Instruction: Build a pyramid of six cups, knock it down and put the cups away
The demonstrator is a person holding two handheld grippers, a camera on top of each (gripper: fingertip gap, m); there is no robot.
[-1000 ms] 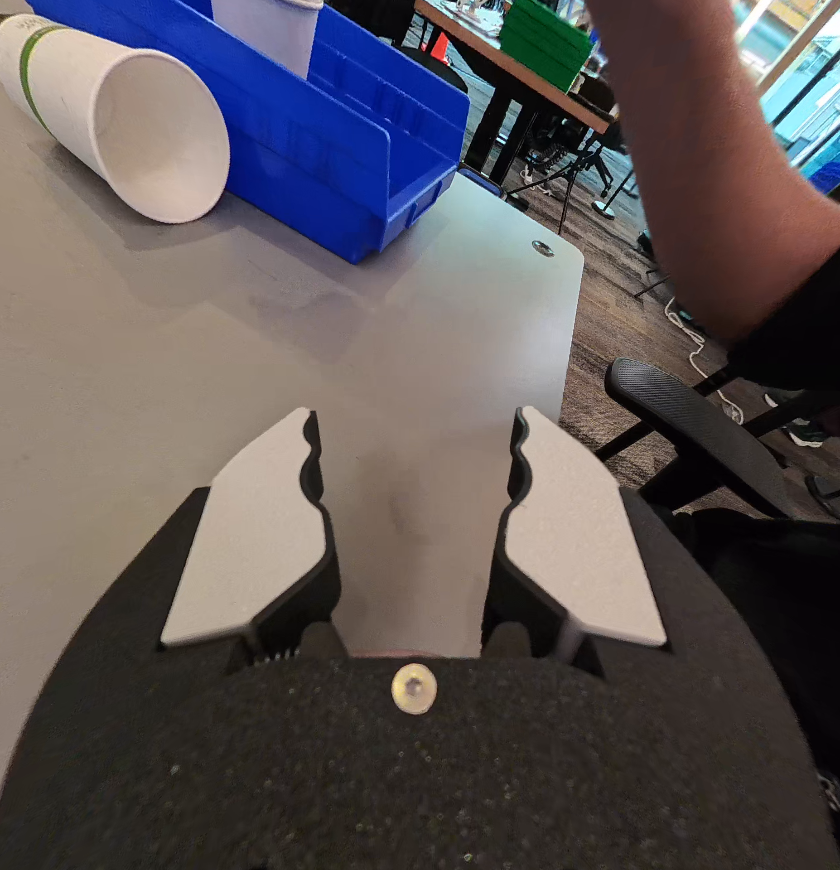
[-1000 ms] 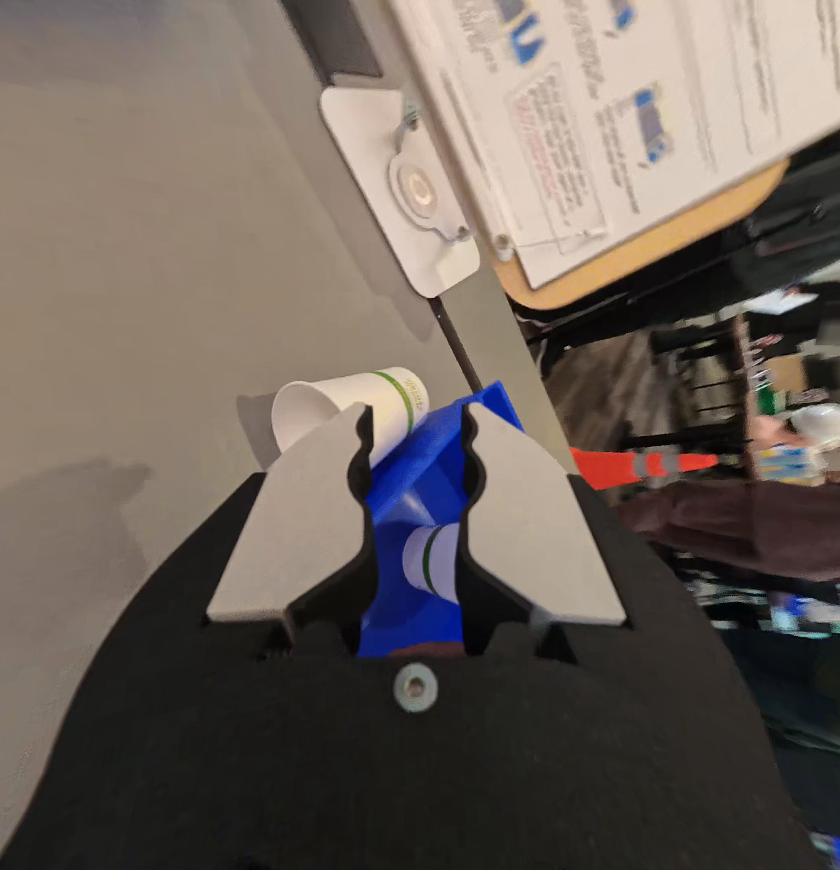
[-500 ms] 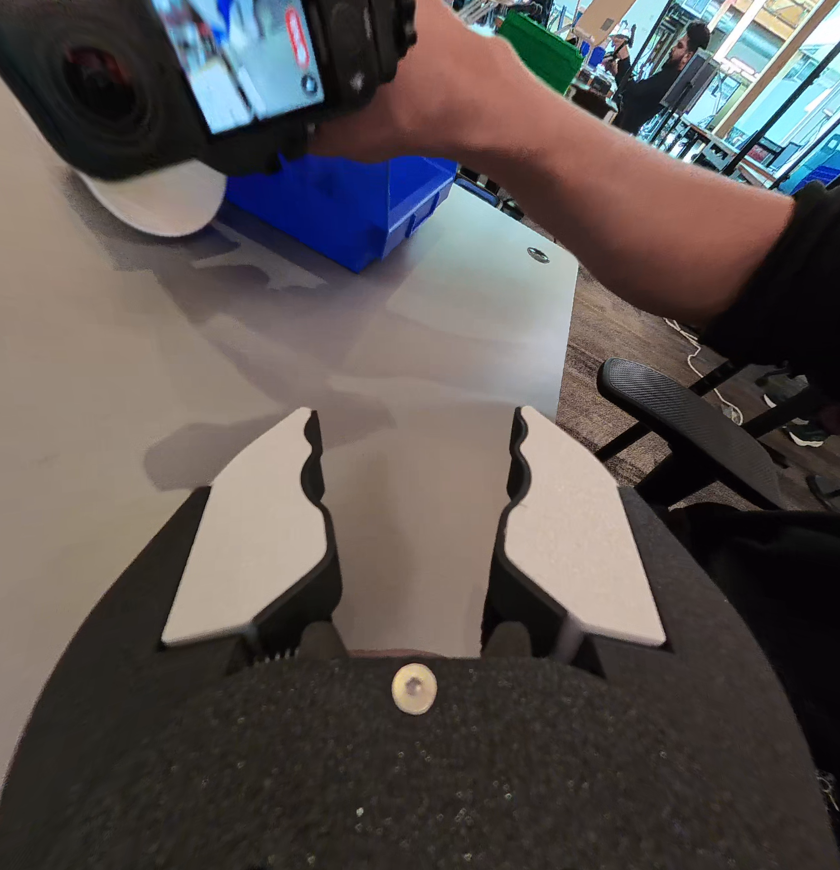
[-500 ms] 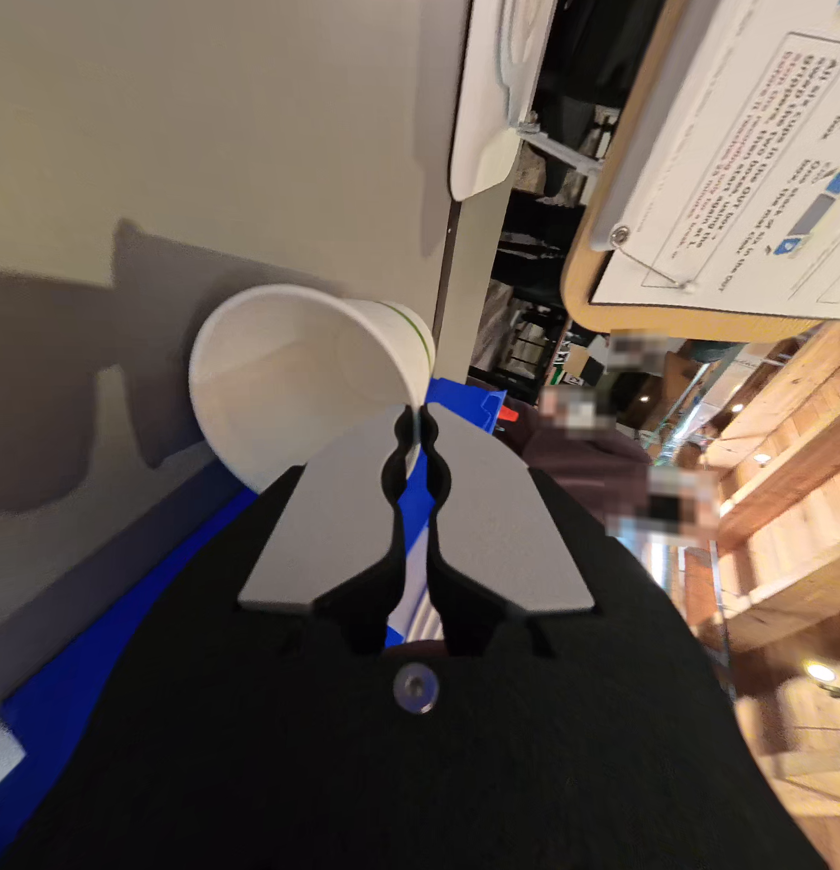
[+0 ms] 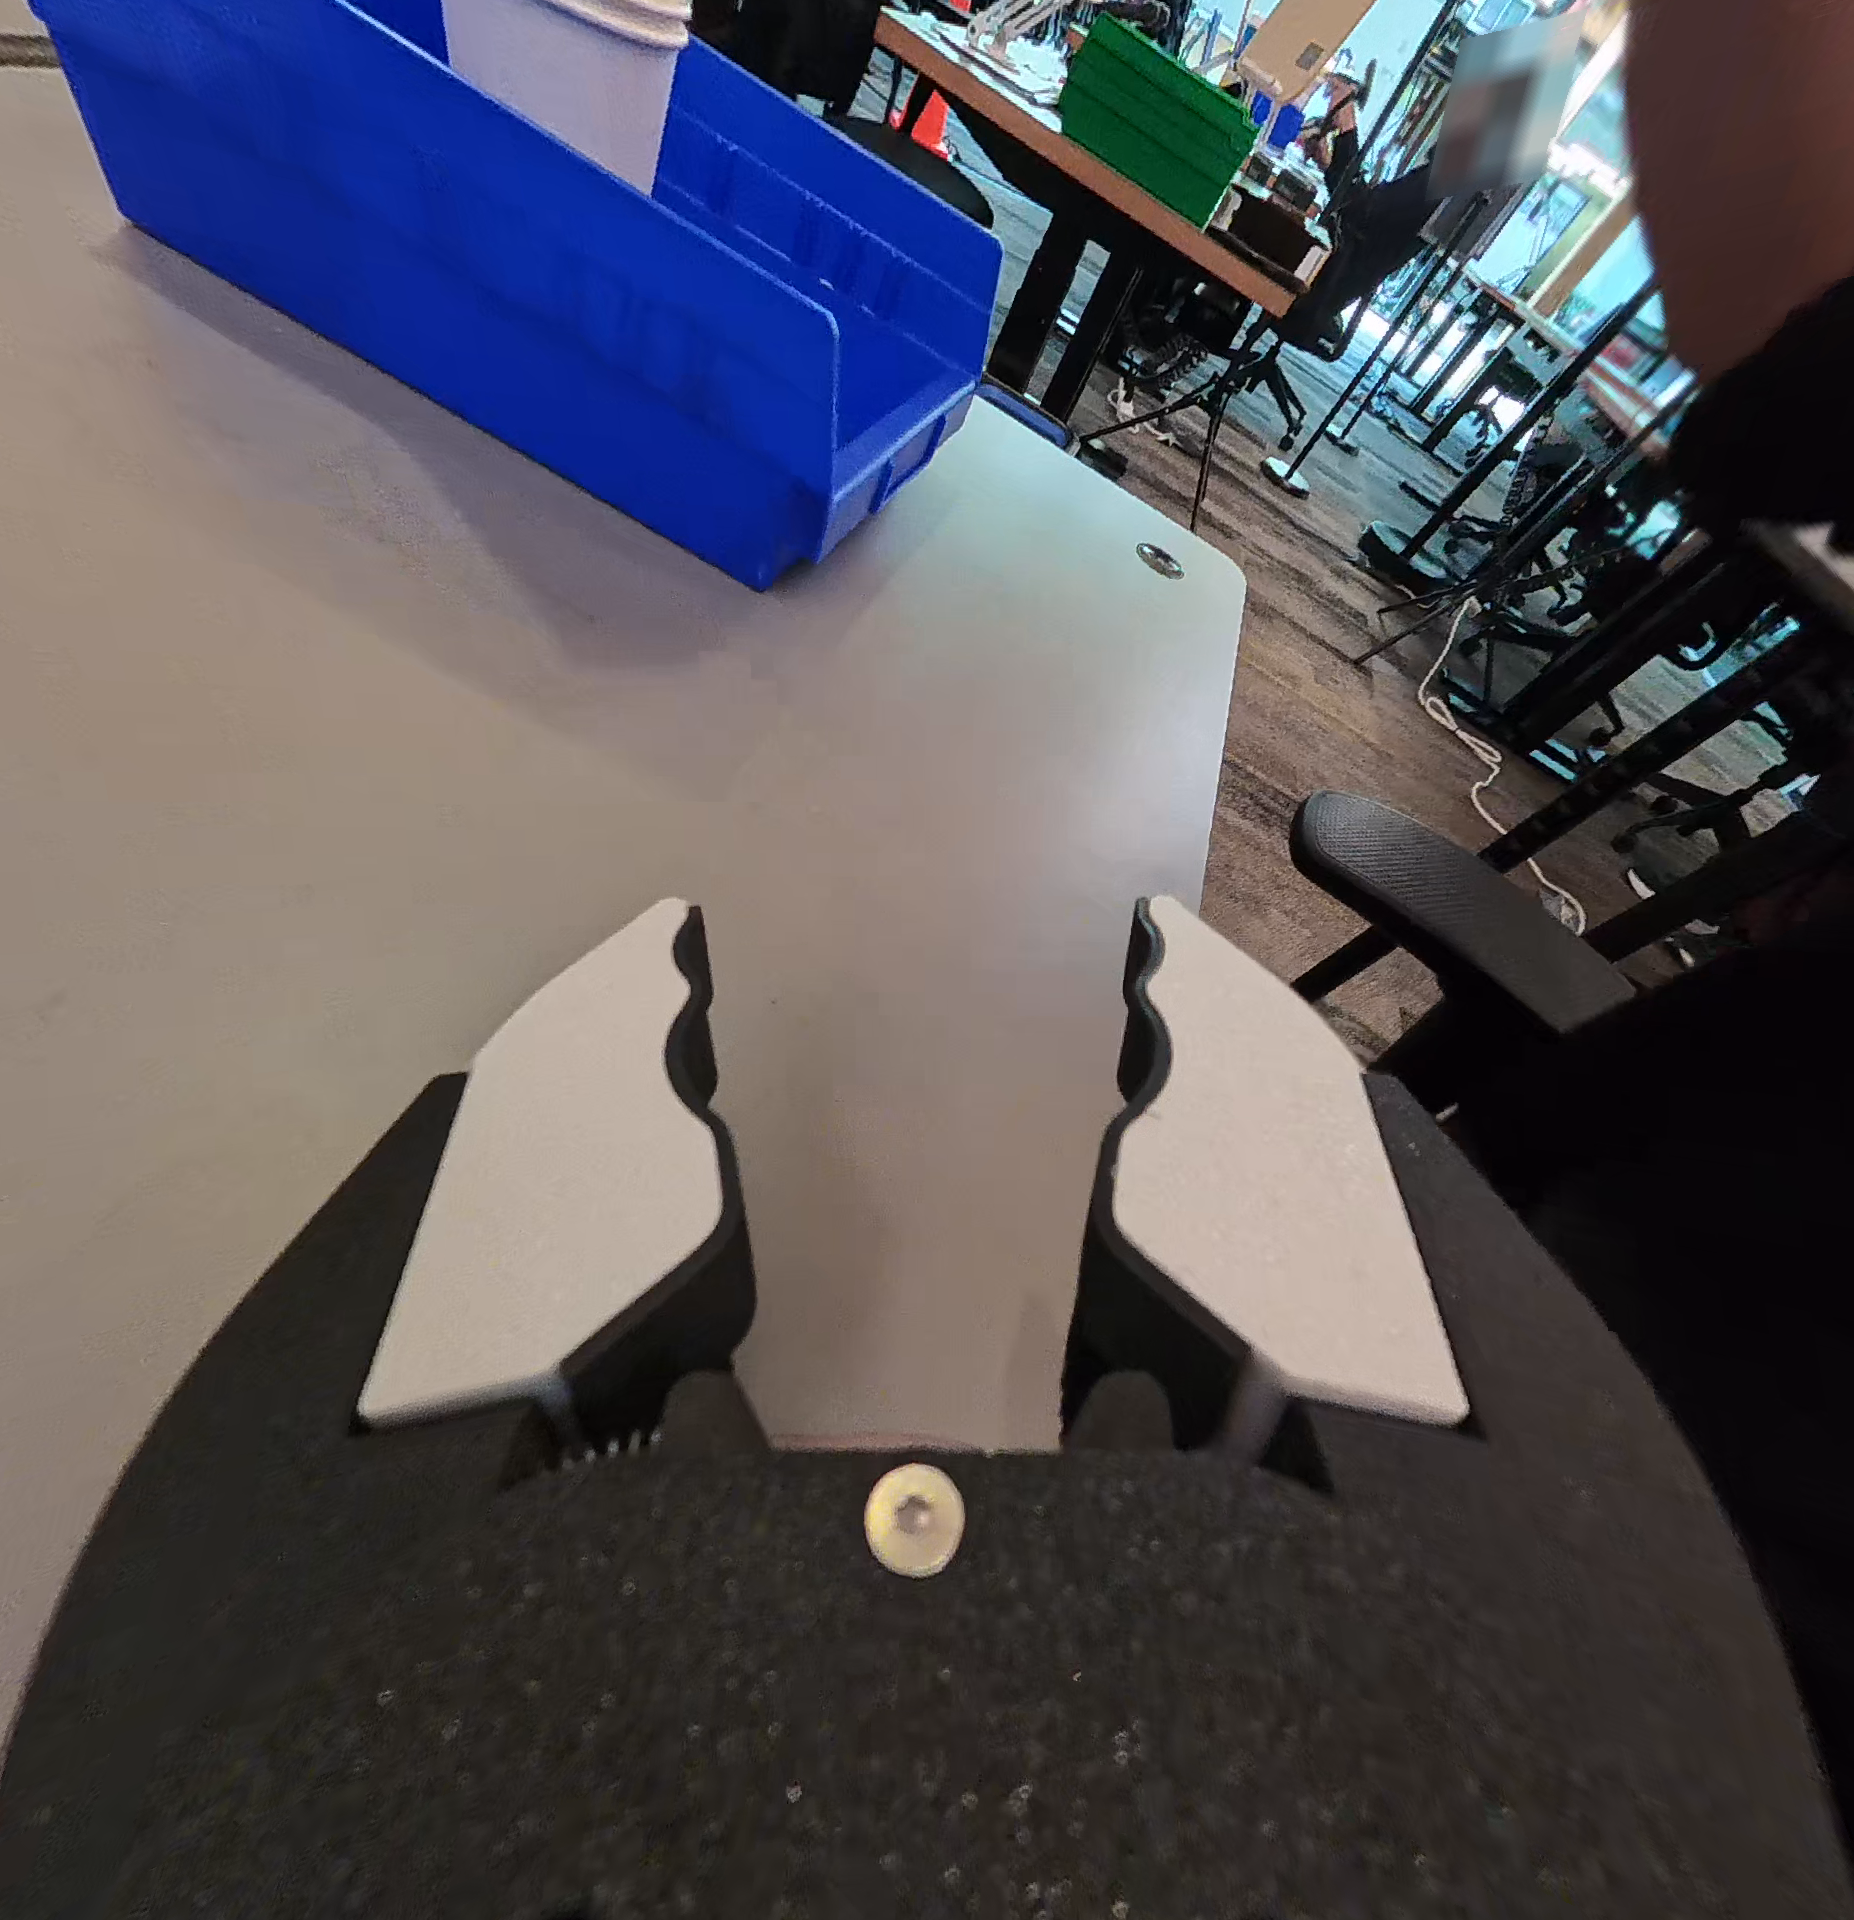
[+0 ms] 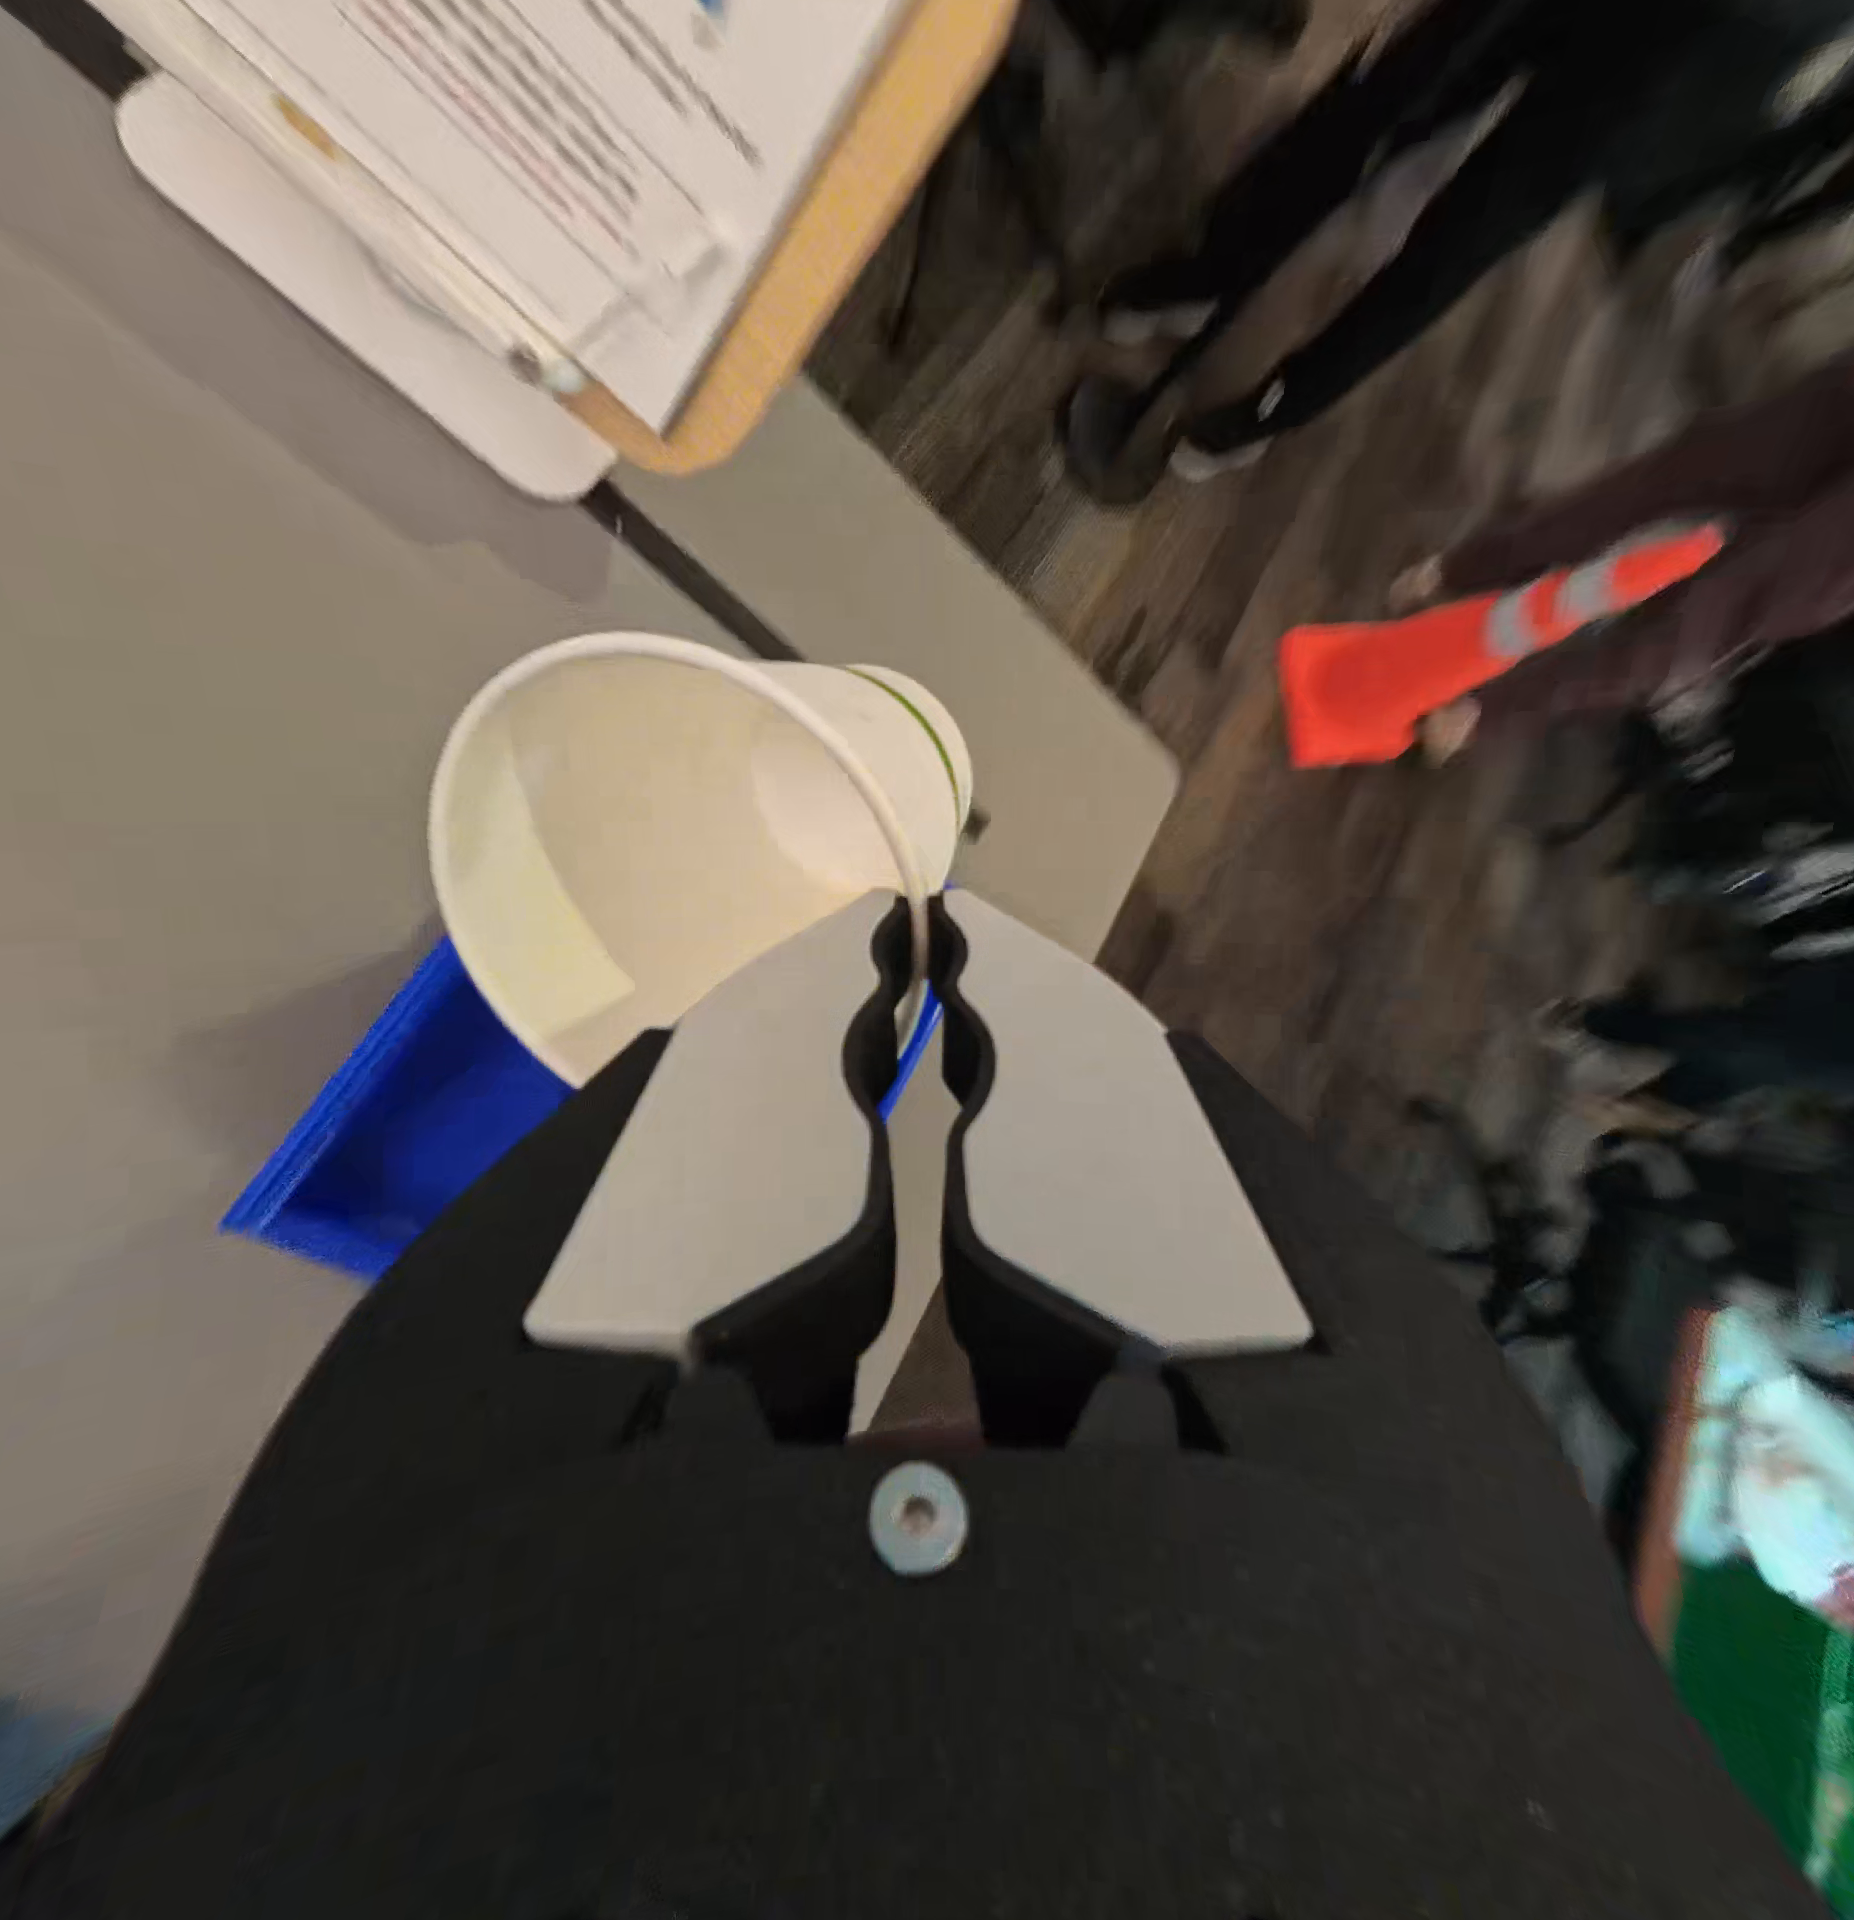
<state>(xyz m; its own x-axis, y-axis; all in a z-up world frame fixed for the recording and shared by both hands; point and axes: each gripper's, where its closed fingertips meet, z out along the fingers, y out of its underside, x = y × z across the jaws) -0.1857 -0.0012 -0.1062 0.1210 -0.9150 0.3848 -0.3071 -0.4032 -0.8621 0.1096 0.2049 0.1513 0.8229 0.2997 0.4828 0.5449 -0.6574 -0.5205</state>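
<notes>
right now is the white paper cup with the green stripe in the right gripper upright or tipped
Tipped. The white paper cup with the green stripe lies sideways, its open mouth facing the camera, its rim pinched in the right gripper above the blue plastic bin.

The right claw (image 6: pixel 918 914) has matt grey finger plates on rough, grainy black foam-like casing, with a shiny metal screw. The paper cup (image 6: pixel 694 831) it pinches by the rim is smooth and white inside. At upper left of the left wrist view, the bin (image 5: pixel 549 281) is glossy blue plastic. The surface (image 5: pixel 279 727) is smooth, matt grey laminate with a soft sheen.
</notes>
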